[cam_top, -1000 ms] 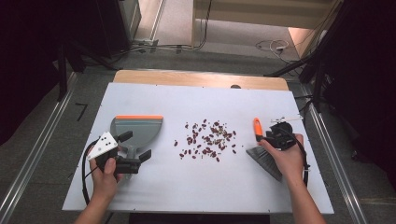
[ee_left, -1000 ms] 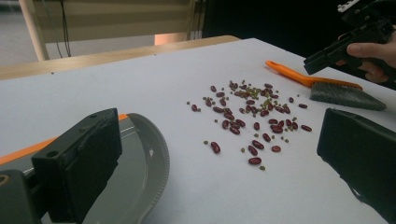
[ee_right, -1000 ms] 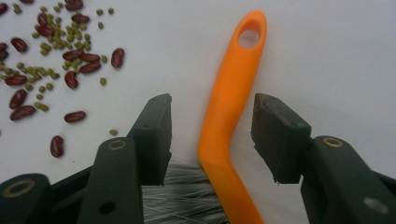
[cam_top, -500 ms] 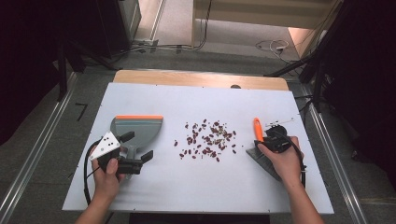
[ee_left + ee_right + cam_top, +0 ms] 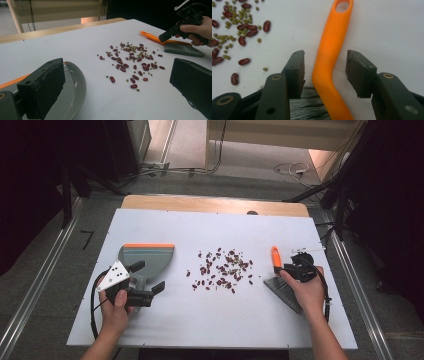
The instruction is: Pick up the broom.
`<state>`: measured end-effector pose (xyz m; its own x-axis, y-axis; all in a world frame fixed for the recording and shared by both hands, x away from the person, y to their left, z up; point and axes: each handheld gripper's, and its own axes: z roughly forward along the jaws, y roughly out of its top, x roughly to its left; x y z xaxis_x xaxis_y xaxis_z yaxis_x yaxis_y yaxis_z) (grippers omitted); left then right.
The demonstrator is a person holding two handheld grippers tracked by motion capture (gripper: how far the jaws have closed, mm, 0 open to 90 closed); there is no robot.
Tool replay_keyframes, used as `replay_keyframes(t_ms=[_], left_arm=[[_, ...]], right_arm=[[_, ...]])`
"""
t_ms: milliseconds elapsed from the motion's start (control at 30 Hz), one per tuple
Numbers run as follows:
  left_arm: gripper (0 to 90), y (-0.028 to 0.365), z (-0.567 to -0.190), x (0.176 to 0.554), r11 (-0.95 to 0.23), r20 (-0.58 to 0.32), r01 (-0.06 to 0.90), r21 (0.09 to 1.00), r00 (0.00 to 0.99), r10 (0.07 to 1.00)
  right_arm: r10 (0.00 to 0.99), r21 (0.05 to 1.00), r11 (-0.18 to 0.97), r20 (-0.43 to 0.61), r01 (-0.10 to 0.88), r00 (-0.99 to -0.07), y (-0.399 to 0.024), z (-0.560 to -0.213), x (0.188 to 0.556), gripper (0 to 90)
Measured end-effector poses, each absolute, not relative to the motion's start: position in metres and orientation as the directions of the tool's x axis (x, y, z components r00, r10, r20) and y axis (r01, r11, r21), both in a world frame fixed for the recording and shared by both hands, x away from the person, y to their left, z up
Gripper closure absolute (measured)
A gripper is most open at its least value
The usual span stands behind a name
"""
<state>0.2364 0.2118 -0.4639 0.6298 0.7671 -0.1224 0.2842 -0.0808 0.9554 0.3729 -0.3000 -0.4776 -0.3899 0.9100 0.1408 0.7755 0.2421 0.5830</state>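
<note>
Red and green beans [image 5: 222, 269] lie scattered mid-table, also seen as beans [image 5: 130, 62] and beans [image 5: 234, 27]. A grey dustpan [image 5: 147, 257] with an orange rim lies left of them. My left gripper [image 5: 147, 276] stands open at the dustpan's near end, and nothing shows between the jaws of the left gripper [image 5: 117, 72]. A brush [image 5: 275, 257] with an orange handle and grey bristles lies right of the beans. My right gripper [image 5: 325, 57] straddles the brush handle [image 5: 332, 42]; its jaws have just been opening and a gap shows on each side.
The white tabletop [image 5: 220, 320] has a wooden strip [image 5: 215, 205] along its far edge. Metal rails [image 5: 35, 285] run along the floor on both sides. Cables [image 5: 290, 169] lie on the floor beyond the table.
The right hand has shifted slightly over the brush handle. The left hand and the dustpan have kept still.
</note>
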Motion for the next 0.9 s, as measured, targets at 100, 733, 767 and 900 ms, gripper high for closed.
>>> replay_keyframes(t_ms=[100,733,767,900], left_arm=[[0.7,0.212,-0.464,0.237,-0.081,-0.124,0.286,0.955,0.630,0.767],[0.7,0.204,-0.460,0.234,-0.078,-0.122,0.277,0.958,0.637,0.761],[0.7,0.203,-0.460,0.234,-0.080,-0.120,0.275,0.958,0.640,0.759],[0.7,0.199,-0.455,0.233,-0.079,-0.115,0.264,0.961,0.646,0.755]], right_arm=[[0.912,0.620,0.238,0.123,0.748,-0.392,-0.299,-0.472,0.370,48.5],[0.921,0.576,0.319,-0.001,0.753,-0.389,-0.288,-0.487,0.367,66.4],[0.922,0.588,0.322,-0.015,0.742,-0.388,-0.288,-0.488,0.366,66.3],[0.923,0.653,0.306,-0.026,0.693,-0.383,-0.289,-0.486,0.360,66.6]])
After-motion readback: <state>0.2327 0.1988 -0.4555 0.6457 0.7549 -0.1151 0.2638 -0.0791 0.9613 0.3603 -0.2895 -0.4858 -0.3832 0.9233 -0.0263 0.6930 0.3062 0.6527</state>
